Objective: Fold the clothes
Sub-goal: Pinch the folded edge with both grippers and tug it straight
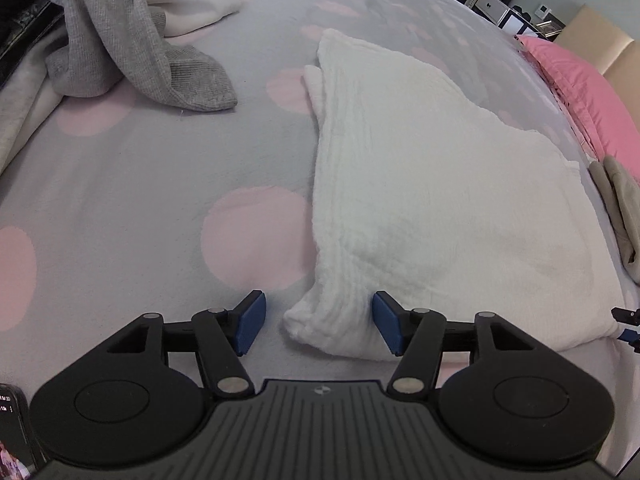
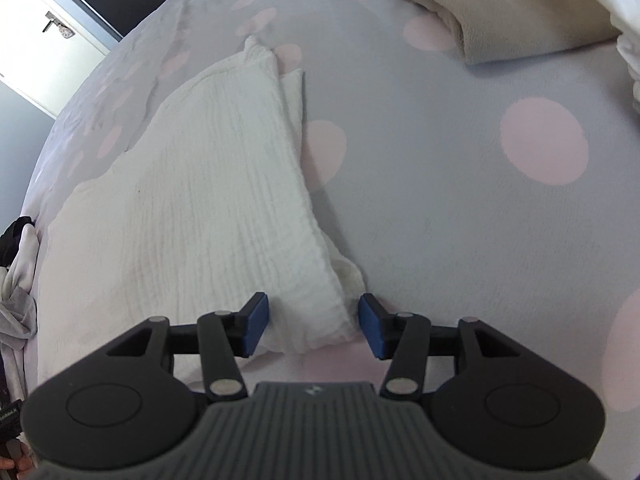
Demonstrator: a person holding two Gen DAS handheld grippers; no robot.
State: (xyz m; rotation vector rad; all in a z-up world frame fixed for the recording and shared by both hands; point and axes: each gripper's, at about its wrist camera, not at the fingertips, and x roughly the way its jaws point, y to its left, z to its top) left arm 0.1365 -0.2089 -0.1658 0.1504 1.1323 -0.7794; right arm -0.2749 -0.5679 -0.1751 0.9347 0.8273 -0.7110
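A white crinkled cloth [image 1: 432, 184] lies folded flat on the grey bedspread with pink dots [image 1: 140, 184]. My left gripper [image 1: 318, 324] hangs low over the cloth's near corner. It is open: the corner lies between the blue pads [image 1: 251, 322], and the left pad stands clear of the fabric. In the right wrist view the same cloth [image 2: 208, 184] stretches away to the upper left. My right gripper [image 2: 313, 328] is open around another near corner, with the folded edge between its pads [image 2: 370, 330] and not pinched.
A grey knit garment [image 1: 132, 52] and a cream one [image 1: 196, 0] lie heaped at the far left. A pink pillow [image 1: 580, 92] and a beige folded item [image 1: 618, 208] sit along the right edge. A beige blanket [image 2: 500, 12] lies at the back right.
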